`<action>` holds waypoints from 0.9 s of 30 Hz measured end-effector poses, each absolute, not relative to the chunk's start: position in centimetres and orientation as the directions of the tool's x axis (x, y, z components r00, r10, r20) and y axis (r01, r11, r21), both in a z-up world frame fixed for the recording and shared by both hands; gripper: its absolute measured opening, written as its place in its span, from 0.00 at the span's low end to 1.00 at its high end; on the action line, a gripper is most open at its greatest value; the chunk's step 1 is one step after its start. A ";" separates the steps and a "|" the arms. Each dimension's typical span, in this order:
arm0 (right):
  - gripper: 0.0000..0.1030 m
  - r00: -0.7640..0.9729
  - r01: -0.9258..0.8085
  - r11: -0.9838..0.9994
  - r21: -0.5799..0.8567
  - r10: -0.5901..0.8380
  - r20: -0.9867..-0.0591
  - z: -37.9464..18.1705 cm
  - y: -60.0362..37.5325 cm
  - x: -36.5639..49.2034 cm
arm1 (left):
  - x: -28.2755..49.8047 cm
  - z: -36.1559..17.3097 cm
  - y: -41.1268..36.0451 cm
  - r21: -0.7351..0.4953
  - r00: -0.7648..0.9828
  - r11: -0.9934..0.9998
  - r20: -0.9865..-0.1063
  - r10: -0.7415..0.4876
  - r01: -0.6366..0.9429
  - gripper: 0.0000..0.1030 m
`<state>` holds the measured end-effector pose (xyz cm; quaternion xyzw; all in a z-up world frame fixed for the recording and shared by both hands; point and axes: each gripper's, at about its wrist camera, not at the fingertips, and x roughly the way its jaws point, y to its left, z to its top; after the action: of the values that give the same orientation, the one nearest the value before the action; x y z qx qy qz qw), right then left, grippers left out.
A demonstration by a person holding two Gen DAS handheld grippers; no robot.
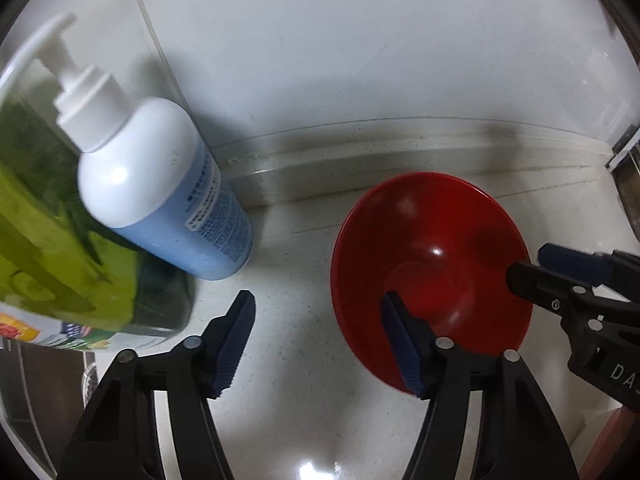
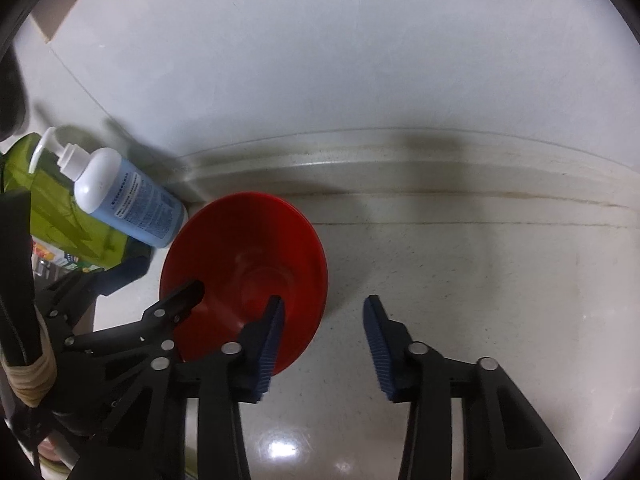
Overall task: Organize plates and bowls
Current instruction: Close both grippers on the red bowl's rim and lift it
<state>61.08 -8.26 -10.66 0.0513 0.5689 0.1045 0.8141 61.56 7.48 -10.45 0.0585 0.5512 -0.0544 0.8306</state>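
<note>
Red bowl (image 1: 432,276) sits between my spread left gripper (image 1: 320,340) and spread right gripper (image 2: 324,344), rim straddled by both.

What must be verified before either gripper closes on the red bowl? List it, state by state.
1. Left gripper open: ok.
2. Right gripper open: ok.
3. Red bowl upright on the counter: ok.
4. One finger inside the bowl, the other outside its rim, on both grippers: ok.
5. Pump bottle apart from the bowl: ok.
6. Two grippers on one bowl without collision: cannot tell.
</note>
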 end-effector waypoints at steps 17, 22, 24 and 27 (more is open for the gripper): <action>0.13 0.282 -0.098 0.966 0.239 0.257 -0.924 -11.6 -8.0 61.4 | 63.7 -12.4 6.4 -0.078 0.316 0.988 -0.941 -0.118 0.136 0.11; 0.13 0.289 -0.092 0.965 0.246 0.263 -0.921 -10.7 -8.9 60.6 | 63.0 -11.7 6.2 -0.082 0.332 0.987 -0.935 -0.124 0.139 0.11; 0.13 0.305 -0.096 0.966 0.240 0.258 -0.917 -10.2 -9.2 60.2 | 62.7 -11.2 6.0 -0.090 0.343 0.986 -0.930 -0.135 0.142 0.11; 0.13 0.331 -0.098 0.969 0.225 0.245 -0.911 -8.7 -9.7 58.9 | 61.3 -9.8 6.0 -0.104 0.359 0.982 -0.921 -0.154 0.155 0.11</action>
<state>58.91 -9.68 -8.72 0.0644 0.5685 0.1054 0.8133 61.30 6.02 -9.80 0.0006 0.5583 -0.0938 0.8243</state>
